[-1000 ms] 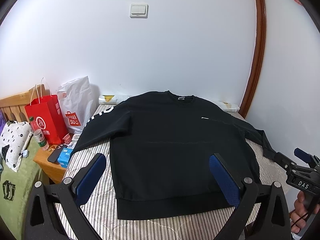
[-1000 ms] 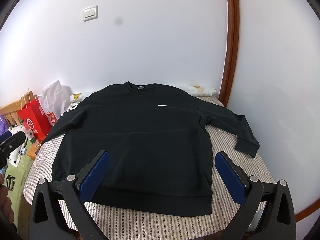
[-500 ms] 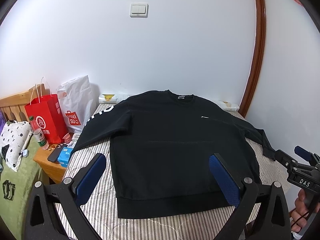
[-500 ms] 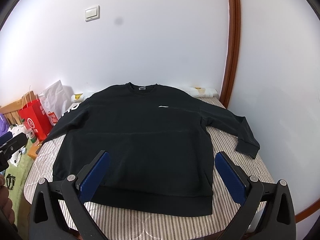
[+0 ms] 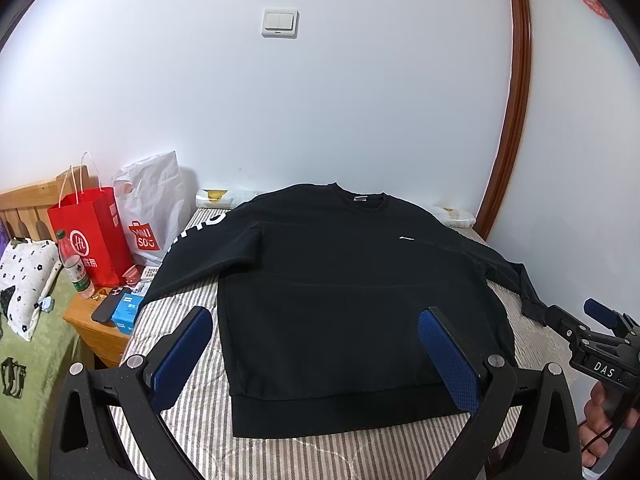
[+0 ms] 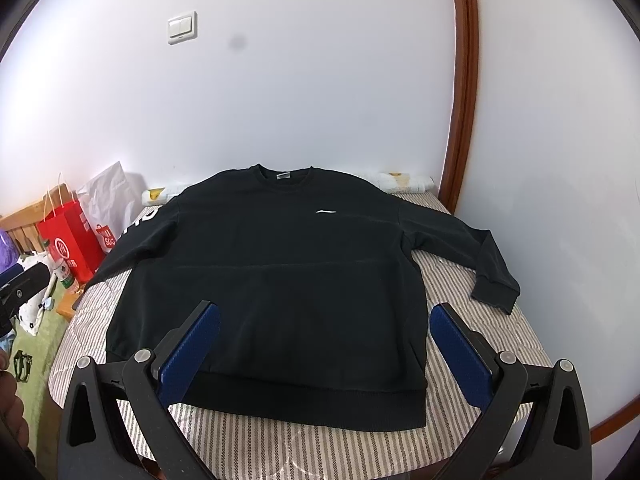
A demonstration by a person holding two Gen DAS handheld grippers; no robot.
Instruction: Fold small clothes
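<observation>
On striped bed [image 5: 180, 308], black sweatshirt [image 5: 340, 292], white wall [image 5: 360, 100]

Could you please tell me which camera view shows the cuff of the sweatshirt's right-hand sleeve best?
The right wrist view: the sleeve cuff lies in full, unobstructed sight on the striped bed cover. In the left wrist view the same cuff sits near the frame edge, foreshortened, just behind the right gripper.

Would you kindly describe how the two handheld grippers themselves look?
Both the left gripper and the right gripper have black frames with silver screws and two blue textured fingers. The right gripper's body carries white "DAS" lettering.
</observation>
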